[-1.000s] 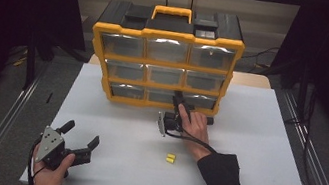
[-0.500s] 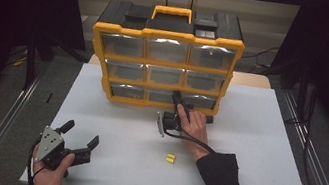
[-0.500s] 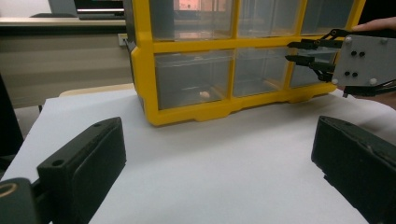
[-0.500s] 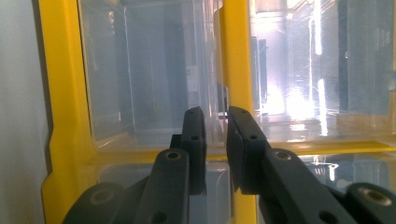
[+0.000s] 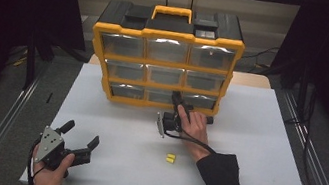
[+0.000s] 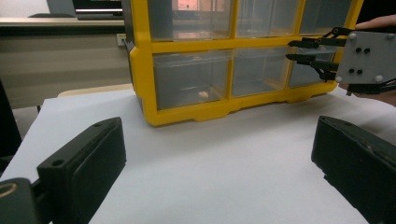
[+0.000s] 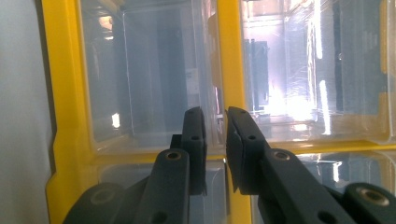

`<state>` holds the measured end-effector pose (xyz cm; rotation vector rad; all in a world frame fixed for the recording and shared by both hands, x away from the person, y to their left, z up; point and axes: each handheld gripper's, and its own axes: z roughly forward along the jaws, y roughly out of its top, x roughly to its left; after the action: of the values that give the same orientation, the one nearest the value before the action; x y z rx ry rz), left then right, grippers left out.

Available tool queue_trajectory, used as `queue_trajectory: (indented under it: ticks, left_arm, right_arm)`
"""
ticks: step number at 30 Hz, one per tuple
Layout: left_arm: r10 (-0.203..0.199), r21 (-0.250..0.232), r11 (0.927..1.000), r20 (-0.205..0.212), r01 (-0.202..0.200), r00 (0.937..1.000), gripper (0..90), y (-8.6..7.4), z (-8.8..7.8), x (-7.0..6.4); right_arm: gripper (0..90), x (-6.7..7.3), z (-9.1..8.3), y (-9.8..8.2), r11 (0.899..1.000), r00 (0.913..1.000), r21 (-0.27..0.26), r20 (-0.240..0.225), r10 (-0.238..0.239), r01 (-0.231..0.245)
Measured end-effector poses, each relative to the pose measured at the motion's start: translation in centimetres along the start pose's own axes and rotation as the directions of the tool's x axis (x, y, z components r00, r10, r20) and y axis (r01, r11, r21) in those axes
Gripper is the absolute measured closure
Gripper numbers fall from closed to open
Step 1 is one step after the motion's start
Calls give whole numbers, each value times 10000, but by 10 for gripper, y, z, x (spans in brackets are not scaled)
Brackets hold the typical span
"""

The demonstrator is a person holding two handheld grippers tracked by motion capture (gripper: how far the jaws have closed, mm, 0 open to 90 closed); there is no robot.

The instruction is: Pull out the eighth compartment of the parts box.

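Since the earlier frame little has shifted: both hands stay where they were, while the right gripper (image 5: 177, 101) has just been closing its jaws. They now stand nearly together, a narrow gap between them, pinched at the front edge of a clear plastic drawer (image 7: 154, 74) in the bottom row of the yellow and black plastic organiser cabinet (image 5: 169, 35); whether the pads actually press on it I cannot tell. The left gripper (image 5: 78, 135) rests low on the white worktop (image 5: 256, 138), jaws spread wide and empty. Two small yellow blocks (image 5: 170, 158) lie near the right forearm.
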<state>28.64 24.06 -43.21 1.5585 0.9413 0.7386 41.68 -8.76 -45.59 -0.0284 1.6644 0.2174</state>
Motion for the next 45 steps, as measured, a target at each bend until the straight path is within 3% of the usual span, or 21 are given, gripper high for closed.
queue_trajectory:
  ticks: [45]
  left_arm:
    - [60, -53, 10000, 123, -59, 9999, 31, 0, 1, -1]
  right_arm:
    - [781, 2, -29, 3, 9992, 9999, -375, 65, 101, -99]
